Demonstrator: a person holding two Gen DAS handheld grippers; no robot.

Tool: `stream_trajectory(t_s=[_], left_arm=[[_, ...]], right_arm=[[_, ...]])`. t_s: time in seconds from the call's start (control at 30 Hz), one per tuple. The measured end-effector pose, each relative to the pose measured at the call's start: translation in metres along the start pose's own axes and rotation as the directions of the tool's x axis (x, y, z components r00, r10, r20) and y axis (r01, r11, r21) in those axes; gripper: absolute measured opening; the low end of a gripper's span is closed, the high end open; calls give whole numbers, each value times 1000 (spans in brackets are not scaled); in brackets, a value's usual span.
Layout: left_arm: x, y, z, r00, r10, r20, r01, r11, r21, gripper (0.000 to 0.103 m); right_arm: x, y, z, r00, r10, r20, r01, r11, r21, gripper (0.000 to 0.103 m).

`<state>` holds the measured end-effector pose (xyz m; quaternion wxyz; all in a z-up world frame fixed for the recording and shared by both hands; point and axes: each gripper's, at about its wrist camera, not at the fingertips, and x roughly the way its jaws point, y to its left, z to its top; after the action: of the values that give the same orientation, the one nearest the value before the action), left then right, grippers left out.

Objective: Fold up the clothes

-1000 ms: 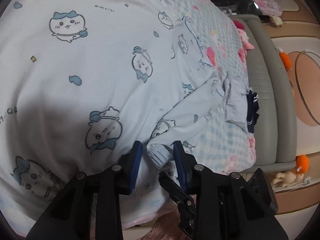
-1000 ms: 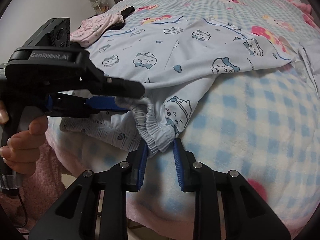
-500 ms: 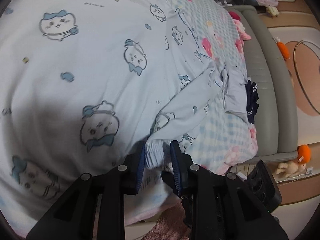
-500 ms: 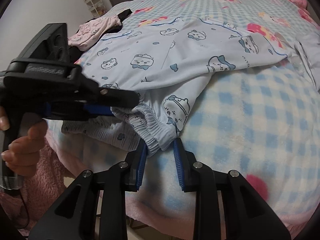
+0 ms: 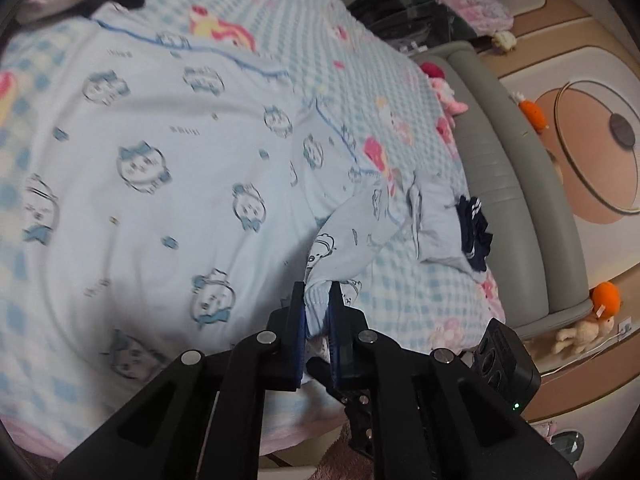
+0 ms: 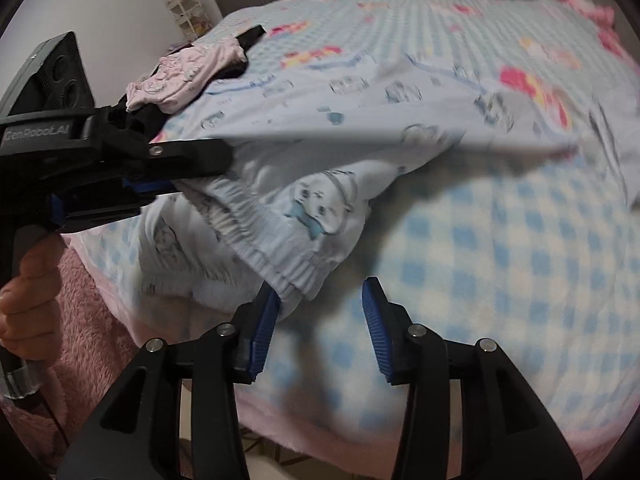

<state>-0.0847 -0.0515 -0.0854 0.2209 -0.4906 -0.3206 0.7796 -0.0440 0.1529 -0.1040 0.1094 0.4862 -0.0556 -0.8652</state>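
Observation:
A pale blue pajama garment (image 5: 140, 160) with a cartoon print lies spread on the checkered bed. My left gripper (image 5: 316, 300) has its jaws closing on the garment's ribbed elastic hem (image 5: 316, 308), and the pads press the cloth, which hangs lifted off the blanket. In the right wrist view the left gripper (image 6: 180, 172) comes in from the left, with a hand below it, and holds up the hem (image 6: 256, 240). My right gripper (image 6: 320, 292) has its jaws opening. The hem's corner hangs between them beside the left pad, and the pads do not squeeze it.
The blue-and-white checkered blanket (image 6: 500, 260) covers the bed. A pink garment (image 6: 188, 72) on something black lies at the far corner. Folded pale blue and navy clothes (image 5: 452, 224) sit by the grey bed frame (image 5: 504, 184). A pink fuzzy rug (image 6: 92, 308) lies below the bed edge.
The left gripper has shut on the elastic hem and lifted it off the bed. The right gripper's jaws have spread wide and let go of the hem.

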Motion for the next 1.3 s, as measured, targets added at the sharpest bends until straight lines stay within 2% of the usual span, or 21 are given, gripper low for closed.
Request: stream_trajectory(t_s=[0.1, 0.2, 0.27, 0.37, 0.47, 0.53, 0.7, 0.77, 0.83, 0.9, 1.03, 1.13, 1.23, 1.3], left_arm=[[-21, 11, -1, 998, 22, 60, -21, 1000, -20, 10], [-41, 33, -7, 992, 39, 124, -27, 995, -96, 10], [-50, 45, -13, 990, 47, 134, -32, 993, -113, 10], [-49, 67, -24, 995, 21, 101, -3, 984, -177, 10], [-38, 80, -39, 998, 41, 57, -28, 978, -208, 10], [-36, 84, -47, 997, 47, 61, -32, 974, -222, 9], [-29, 77, -51, 993, 112, 36, -104, 977, -188, 10], [-29, 73, -53, 994, 107, 33, -99, 977, -186, 10], [-30, 69, -55, 990, 139, 35, -132, 978, -160, 10], [-32, 66, -55, 982, 180, 49, -172, 976, -136, 10], [-29, 79, -58, 994, 109, 22, -103, 976, -194, 10], [-32, 81, -58, 994, 106, 29, -99, 977, -188, 10], [-34, 80, -57, 995, 87, 38, -79, 981, -180, 10], [-31, 82, -57, 996, 84, 33, -77, 980, -182, 10]], right_arm=[[3, 12, 11, 1000, 7, -7, -7, 1000, -31, 44], [10, 25, 17, 1000, 5, -14, -6, 998, -66, 44], [16, 32, 20, 1000, 8, -23, -9, 997, -74, 44], [21, 35, 21, 1000, -2, -22, 1, 998, -59, 44], [21, 27, 19, 1000, -16, -12, 16, 1000, -3, 44], [21, 23, 19, 1000, 13, -21, -12, 999, 44, 44], [27, 22, 10, 997, 0, -82, 1, 1000, 7, 44], [21, 23, 7, 998, -32, -62, 31, 999, -21, 44], [15, 25, 5, 997, -64, -41, 62, 997, -48, 44], [17, 27, 5, 997, -63, -39, 60, 996, -64, 44], [25, 21, 9, 999, -41, -25, 40, 999, -31, 44], [42, 19, 18, 999, -2, -44, 0, 999, -36, 43], [37, 23, 23, 1000, -14, 15, 15, 997, -80, 43], [31, 31, 24, 996, -49, 78, 59, 990, -126, 42]])
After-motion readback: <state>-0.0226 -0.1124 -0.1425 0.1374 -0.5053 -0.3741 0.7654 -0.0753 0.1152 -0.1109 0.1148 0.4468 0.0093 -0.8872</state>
